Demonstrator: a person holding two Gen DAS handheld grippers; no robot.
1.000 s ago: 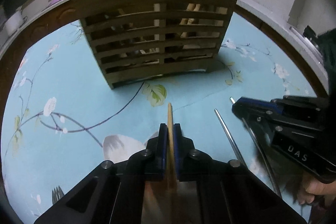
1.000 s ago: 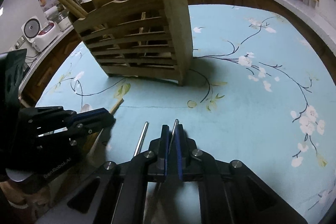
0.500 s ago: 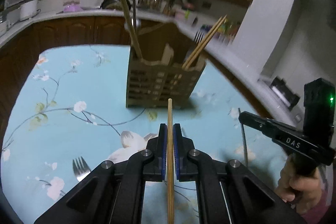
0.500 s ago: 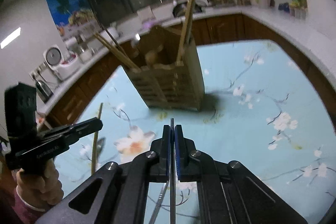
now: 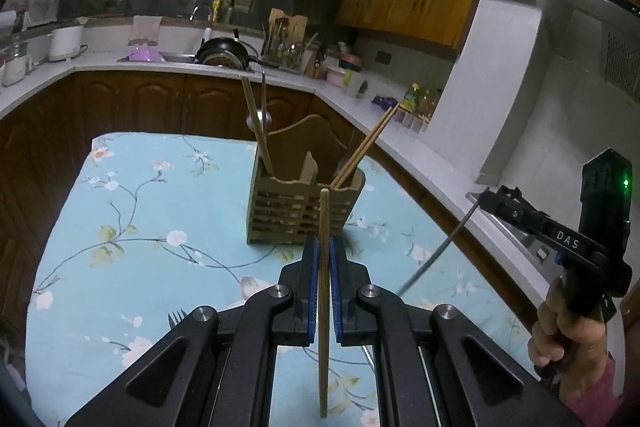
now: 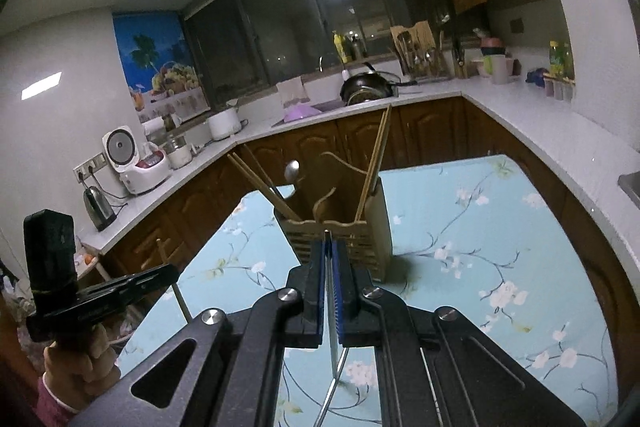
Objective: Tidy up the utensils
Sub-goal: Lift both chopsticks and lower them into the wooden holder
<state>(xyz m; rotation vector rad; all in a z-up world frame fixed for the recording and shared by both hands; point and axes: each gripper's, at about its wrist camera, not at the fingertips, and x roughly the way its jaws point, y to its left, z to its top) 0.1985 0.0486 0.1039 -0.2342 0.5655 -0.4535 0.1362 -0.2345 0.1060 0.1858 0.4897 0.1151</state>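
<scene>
The left tongs (image 5: 324, 291) are clamped on a slim, light brown wooden chopstick (image 5: 323, 307), which stands nearly upright between the blue pads, its upper tip showing against the front of the holder beyond. The right tongs (image 6: 330, 283) are clamped on a thin, silver metal chopstick (image 6: 330, 323), also held close to vertical in that view; in the left view the same rod slants down and leftward from the tongs at the right edge. Both tongs hang above the worktop (image 5: 160, 227), which is covered with a pale blue cloth printed with white blossoms and dark twigs.

Toward the far end of the cloth stands the slatted wooden utensil holder (image 5: 298, 211), with a raised curved back. Wooden chopsticks (image 5: 256, 131) lean out of its left compartment beside a metal spoon (image 6: 292, 169), and another wooden pair (image 5: 362, 151) leans right from the right compartment. A silver fork (image 5: 176, 317) lies on the near left of the cloth.
</scene>
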